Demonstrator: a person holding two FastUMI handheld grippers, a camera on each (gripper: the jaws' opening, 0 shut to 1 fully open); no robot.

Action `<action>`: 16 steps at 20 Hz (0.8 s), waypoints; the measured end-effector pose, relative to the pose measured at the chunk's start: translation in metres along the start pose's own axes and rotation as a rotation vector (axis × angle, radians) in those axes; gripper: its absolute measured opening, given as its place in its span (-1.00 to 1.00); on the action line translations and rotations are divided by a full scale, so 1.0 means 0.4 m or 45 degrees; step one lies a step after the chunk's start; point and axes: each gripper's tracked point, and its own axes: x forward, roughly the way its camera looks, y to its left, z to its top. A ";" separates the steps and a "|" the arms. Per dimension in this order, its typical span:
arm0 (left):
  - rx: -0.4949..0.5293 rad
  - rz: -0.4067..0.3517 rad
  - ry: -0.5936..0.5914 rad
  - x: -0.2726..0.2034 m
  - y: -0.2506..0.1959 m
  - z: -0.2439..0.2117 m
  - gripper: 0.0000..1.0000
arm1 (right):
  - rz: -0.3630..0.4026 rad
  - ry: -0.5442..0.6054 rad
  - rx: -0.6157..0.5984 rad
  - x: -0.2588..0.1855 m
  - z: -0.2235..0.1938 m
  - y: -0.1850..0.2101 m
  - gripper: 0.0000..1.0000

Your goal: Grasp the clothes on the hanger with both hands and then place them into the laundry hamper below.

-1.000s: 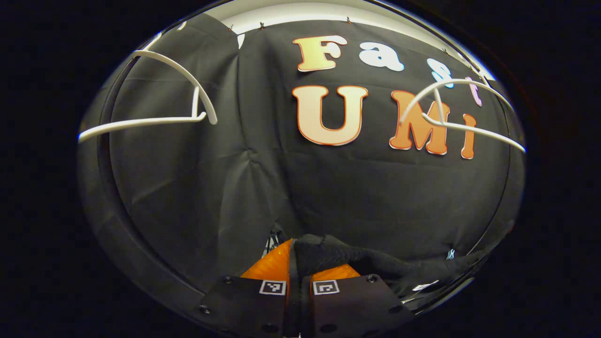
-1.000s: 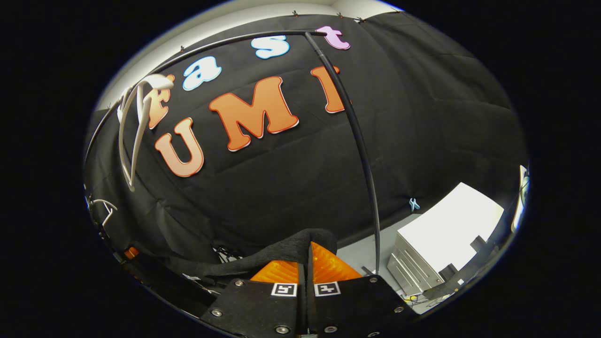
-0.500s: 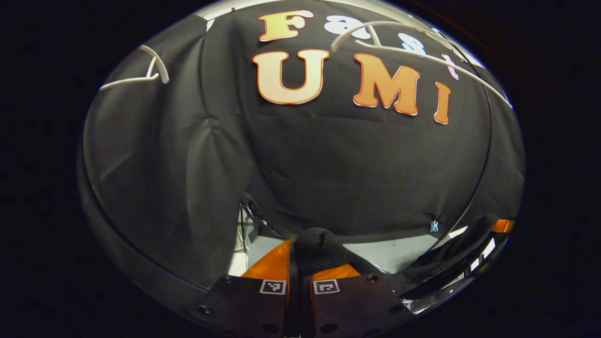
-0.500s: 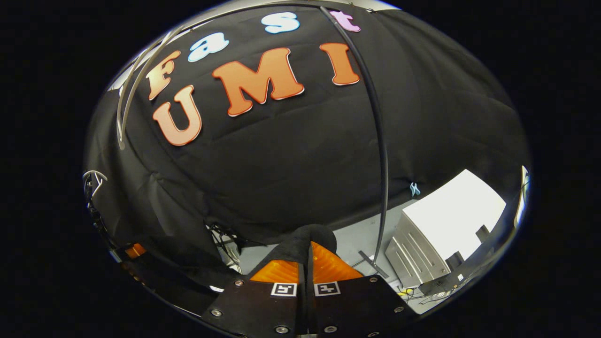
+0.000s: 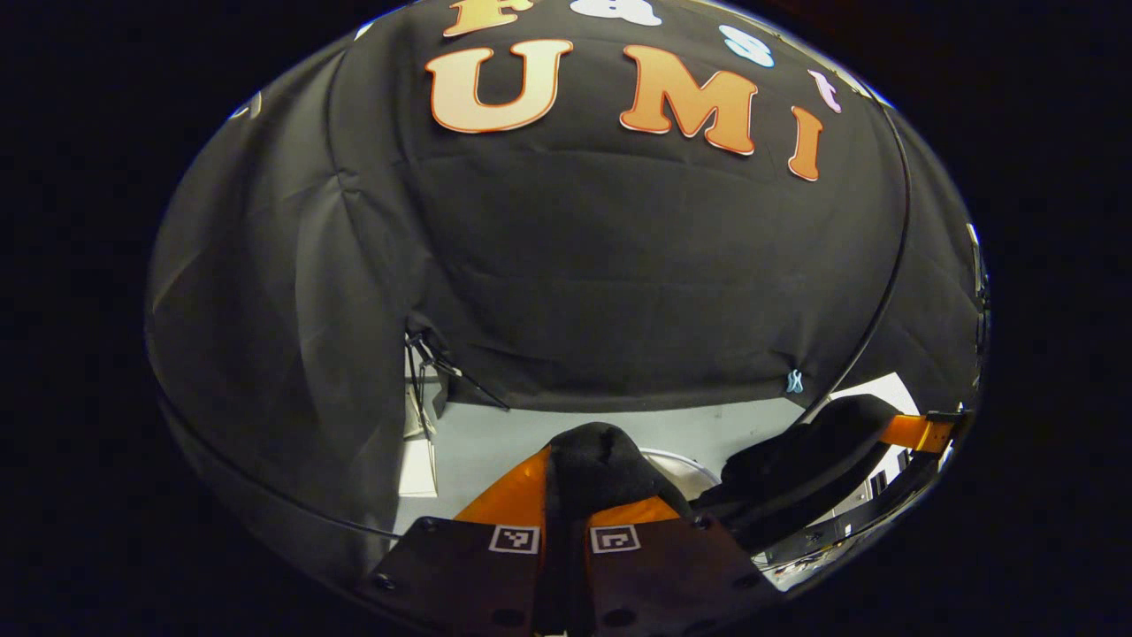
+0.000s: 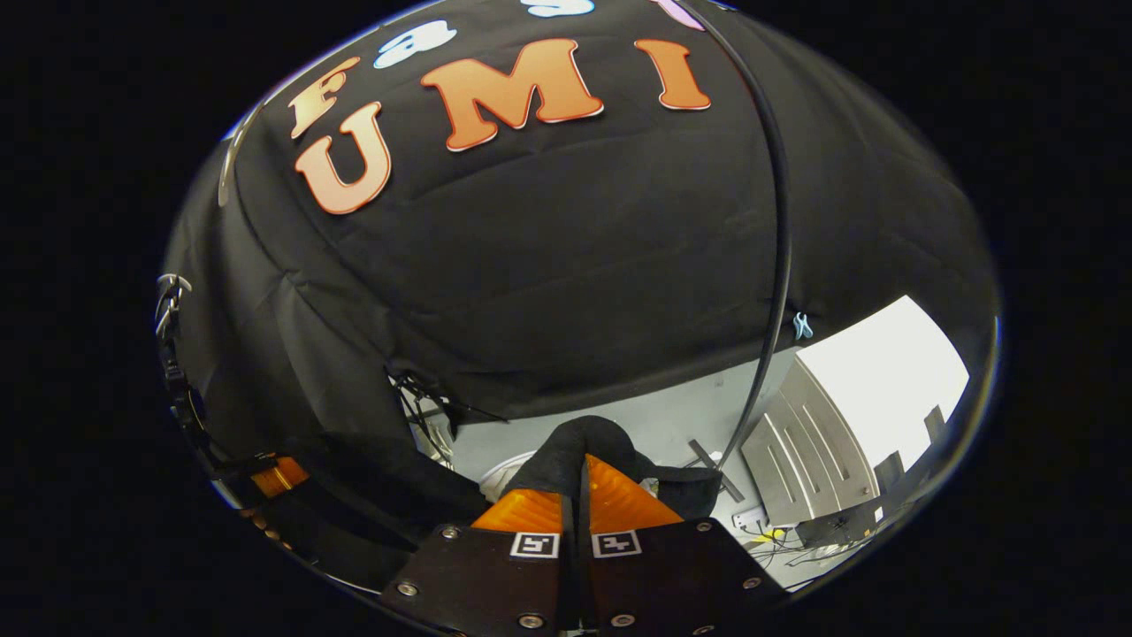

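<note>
A black garment (image 5: 594, 456) is pinched between the orange fingers of my left gripper (image 5: 575, 485), which is shut on it. From there the cloth sags to the right, where my right gripper (image 5: 915, 432) holds its other end. In the right gripper view the same garment (image 6: 575, 442) bulges over my right gripper (image 6: 579, 469), shut on it, and runs left to my left gripper (image 6: 279, 476). A white curved rim, which looks like the hamper's (image 5: 679, 460), peeks out just beyond the cloth; the hamper rim (image 6: 497, 473) is mostly hidden by the garment.
The black rack pole (image 6: 778, 265) stands upright right of centre, its foot on the grey floor (image 5: 495, 438). A white cabinet (image 6: 849, 416) sits at the right. Cables and a stand (image 6: 424, 411) lie at the wall's lower edge.
Both grippers have come down with the garment held between them. The white hangers have slid out at the top, and the floor and the white rim have come into view.
</note>
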 end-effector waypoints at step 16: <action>-0.049 -0.105 0.400 0.204 -0.121 -0.337 -0.86 | -0.007 0.307 -0.026 0.244 -0.319 -0.021 -1.00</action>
